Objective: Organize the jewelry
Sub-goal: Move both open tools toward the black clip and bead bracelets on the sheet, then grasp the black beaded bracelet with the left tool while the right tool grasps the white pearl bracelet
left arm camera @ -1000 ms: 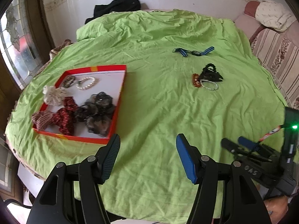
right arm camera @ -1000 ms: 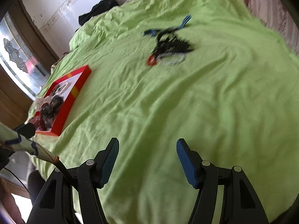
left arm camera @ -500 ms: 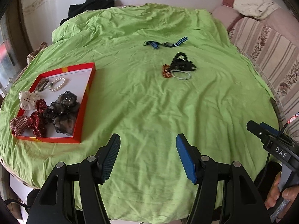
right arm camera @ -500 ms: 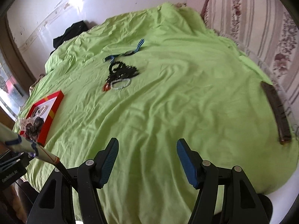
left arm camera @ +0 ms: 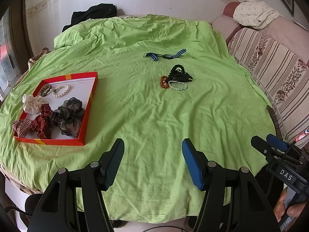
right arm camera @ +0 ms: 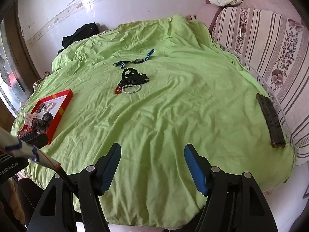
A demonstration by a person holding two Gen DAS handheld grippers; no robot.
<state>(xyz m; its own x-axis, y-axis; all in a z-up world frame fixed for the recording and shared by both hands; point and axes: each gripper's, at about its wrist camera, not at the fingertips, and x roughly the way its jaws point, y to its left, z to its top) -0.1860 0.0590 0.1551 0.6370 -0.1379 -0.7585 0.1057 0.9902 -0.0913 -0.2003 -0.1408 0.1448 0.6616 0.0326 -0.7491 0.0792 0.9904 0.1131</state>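
Note:
A red box point(left arm camera: 89, 104) point(right arm camera: 66, 105) lies at the left of the green-covered table; it holds several scrunchies point(left arm camera: 67, 114) and a pearl bracelet point(left arm camera: 61, 90). In the middle lie a black hair claw point(left arm camera: 180, 74) point(right arm camera: 133, 76), an amber bracelet point(left arm camera: 163, 82) point(right arm camera: 117, 90) and a pale bead bracelet point(left arm camera: 178, 86) point(right arm camera: 132, 89). Behind them lies a blue-striped watch point(left arm camera: 166, 55) point(right arm camera: 135, 60). My left gripper point(left arm camera: 152, 162) is open and empty above the near edge. My right gripper point(right arm camera: 152, 166) is open and empty too; it also shows in the left wrist view point(left arm camera: 270, 145).
A striped sofa point(left arm camera: 270, 61) point(right arm camera: 270, 48) runs along the right of the green cloth point(left arm camera: 154, 116). A dark flat bar point(right arm camera: 270, 119) lies at the cloth's right edge. Black clothing point(left arm camera: 92, 15) lies at the back by the wall.
Both grippers have drawn back and swung, so more of the table shows. The jewelry and the box have not moved. Both grippers stay open.

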